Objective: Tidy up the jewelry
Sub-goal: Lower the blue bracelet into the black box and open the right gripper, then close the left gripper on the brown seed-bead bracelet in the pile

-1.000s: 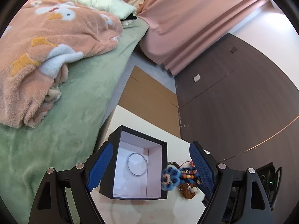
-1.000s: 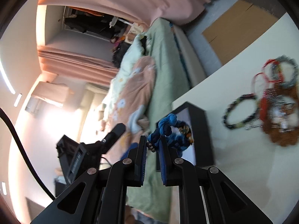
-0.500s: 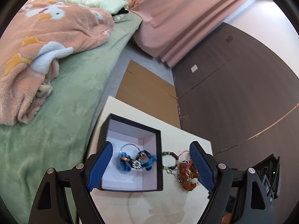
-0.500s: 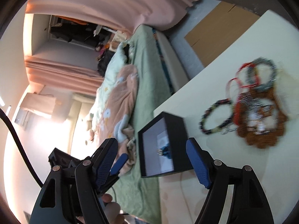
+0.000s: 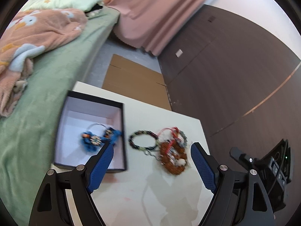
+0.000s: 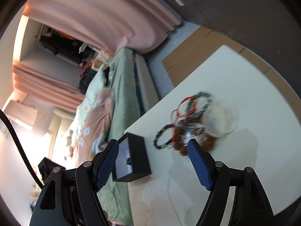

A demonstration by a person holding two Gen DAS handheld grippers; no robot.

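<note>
A black box [image 5: 123, 124] with a white inside stands at the white table's left edge; it also shows in the right wrist view [image 6: 140, 154]. A blue beaded bracelet [image 5: 94, 140] and a thin silver bangle [image 5: 97, 125] lie inside it. A pile of bracelets [image 5: 169, 150] lies right of the box: a dark beaded ring [image 5: 143, 140], red cords, a brown bead strand. The pile also shows in the right wrist view [image 6: 188, 124], with a clear bangle [image 6: 219, 121]. My left gripper [image 5: 151, 162] is open and empty above the table. My right gripper [image 6: 153, 162] is open and empty.
A bed with a green sheet [image 5: 47, 86] and a peach blanket [image 5: 32, 35] runs along the table's left side. Flat cardboard [image 5: 131, 82] lies on the floor beyond the table. A pink curtain [image 5: 154, 13] and a dark wall [image 5: 235, 66] stand behind.
My right gripper opened and dropped the blue bracelet into the box, then drew back toward the pile. The left gripper's view swung right, toward the pile of bracelets.
</note>
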